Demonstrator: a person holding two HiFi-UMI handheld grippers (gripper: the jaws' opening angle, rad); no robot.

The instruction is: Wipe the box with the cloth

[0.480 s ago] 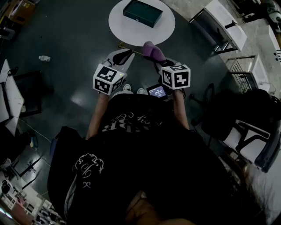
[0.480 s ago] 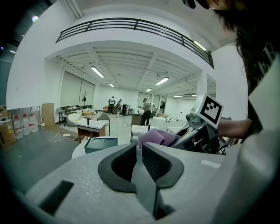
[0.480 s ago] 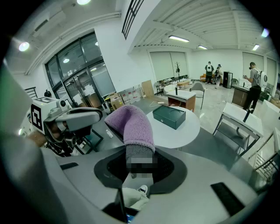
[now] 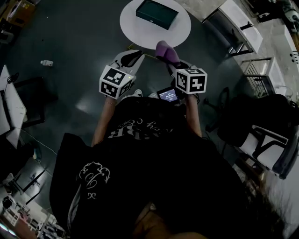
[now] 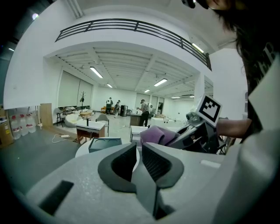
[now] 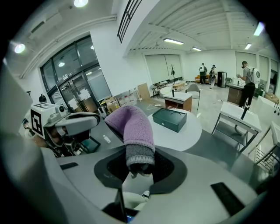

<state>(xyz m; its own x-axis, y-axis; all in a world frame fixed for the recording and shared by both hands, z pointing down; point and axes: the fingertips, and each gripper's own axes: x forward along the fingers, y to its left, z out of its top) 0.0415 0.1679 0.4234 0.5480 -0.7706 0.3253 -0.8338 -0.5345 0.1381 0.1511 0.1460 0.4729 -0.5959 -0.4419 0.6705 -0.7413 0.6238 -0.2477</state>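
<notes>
The dark green box [image 4: 157, 14] lies on the round white worktop [image 4: 180, 32], well apart from both tools. The purple cloth [image 6: 131, 127] stands pinched in the right hand-held gripper [image 6: 139, 162], short of the worktop's edge. The left hand-held gripper [image 5: 139, 151], beside it, holds nothing; its jaws are narrow, only a slit apart.

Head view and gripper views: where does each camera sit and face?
Head view: on the person's head, looking steeply down at the table; torso, forearms show.
Left gripper view: on the left hand-held gripper, facing the table; empty jaws show.
Right gripper view: on the right hand-held gripper, facing the table; jaws clamp the cloth.
All show the box.
</notes>
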